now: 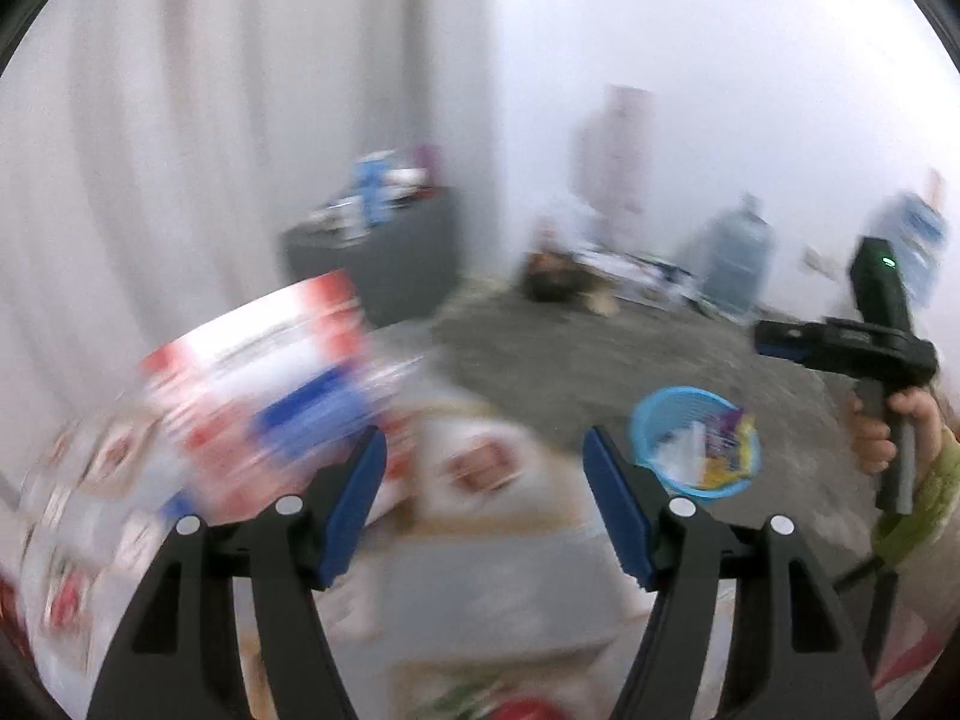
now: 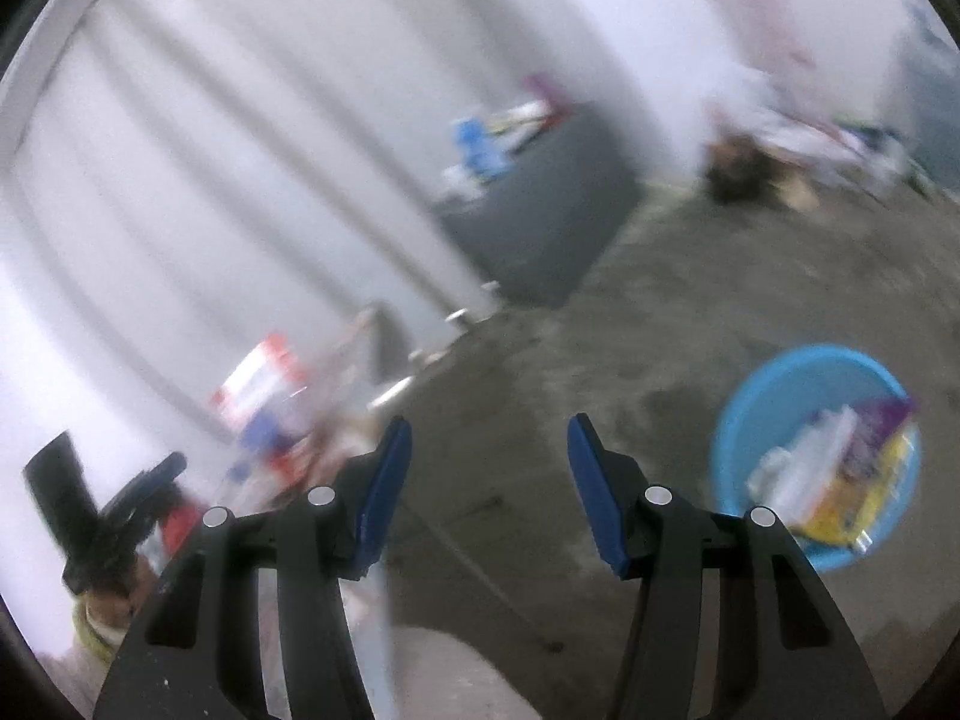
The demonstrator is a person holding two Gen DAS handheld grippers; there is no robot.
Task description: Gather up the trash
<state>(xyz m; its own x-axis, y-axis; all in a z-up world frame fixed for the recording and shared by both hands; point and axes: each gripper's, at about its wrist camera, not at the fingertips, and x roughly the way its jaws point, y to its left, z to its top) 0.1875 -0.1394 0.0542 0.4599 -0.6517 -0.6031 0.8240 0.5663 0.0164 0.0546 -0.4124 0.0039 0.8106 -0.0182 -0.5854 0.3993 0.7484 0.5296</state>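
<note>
The basket (image 1: 695, 441) stands on the floor (image 1: 570, 360), with wrappers (image 1: 720, 450) lying in it. To its left, boxes (image 1: 258, 378) lie on the worktop (image 1: 480, 588). Behind, a cabinet (image 1: 384, 252) stands at the wall, with 2 water bottles (image 1: 735, 252) to its right.

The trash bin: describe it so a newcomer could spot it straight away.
Look at the grey floor in front of the white wall. On it stands a round, light-blue plastic basket, holding white, purple and yellow wrappers. Nothing else on the floor is that bright blue.
</note>
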